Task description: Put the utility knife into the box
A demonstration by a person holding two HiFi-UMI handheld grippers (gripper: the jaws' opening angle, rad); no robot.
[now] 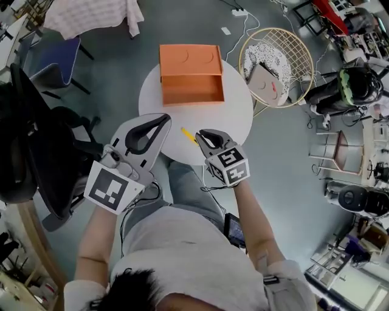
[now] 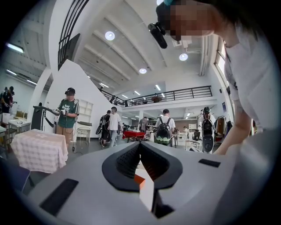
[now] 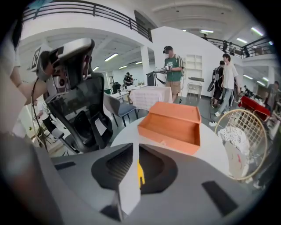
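Observation:
A yellow utility knife (image 1: 188, 135) lies on the near part of the round white table (image 1: 238, 112). An open orange box (image 1: 191, 74) stands at the table's far side, its tray empty and its lid leaning back. My right gripper (image 1: 200, 133) is shut, with its tips just right of the knife and nothing held. In the right gripper view the knife (image 3: 140, 172) shows through the hollow behind the closed jaws (image 3: 134, 145), and the box (image 3: 173, 125) sits ahead. My left gripper (image 1: 166, 117) is shut and empty over the table's near left edge, pointing out into the room (image 2: 139, 143).
A round wire basket chair (image 1: 276, 58) with a cushion stands right of the table. A black office chair (image 1: 36, 152) is at the left, and a cloth-covered table (image 1: 91, 15) at the far left. Several people stand across the hall in the left gripper view.

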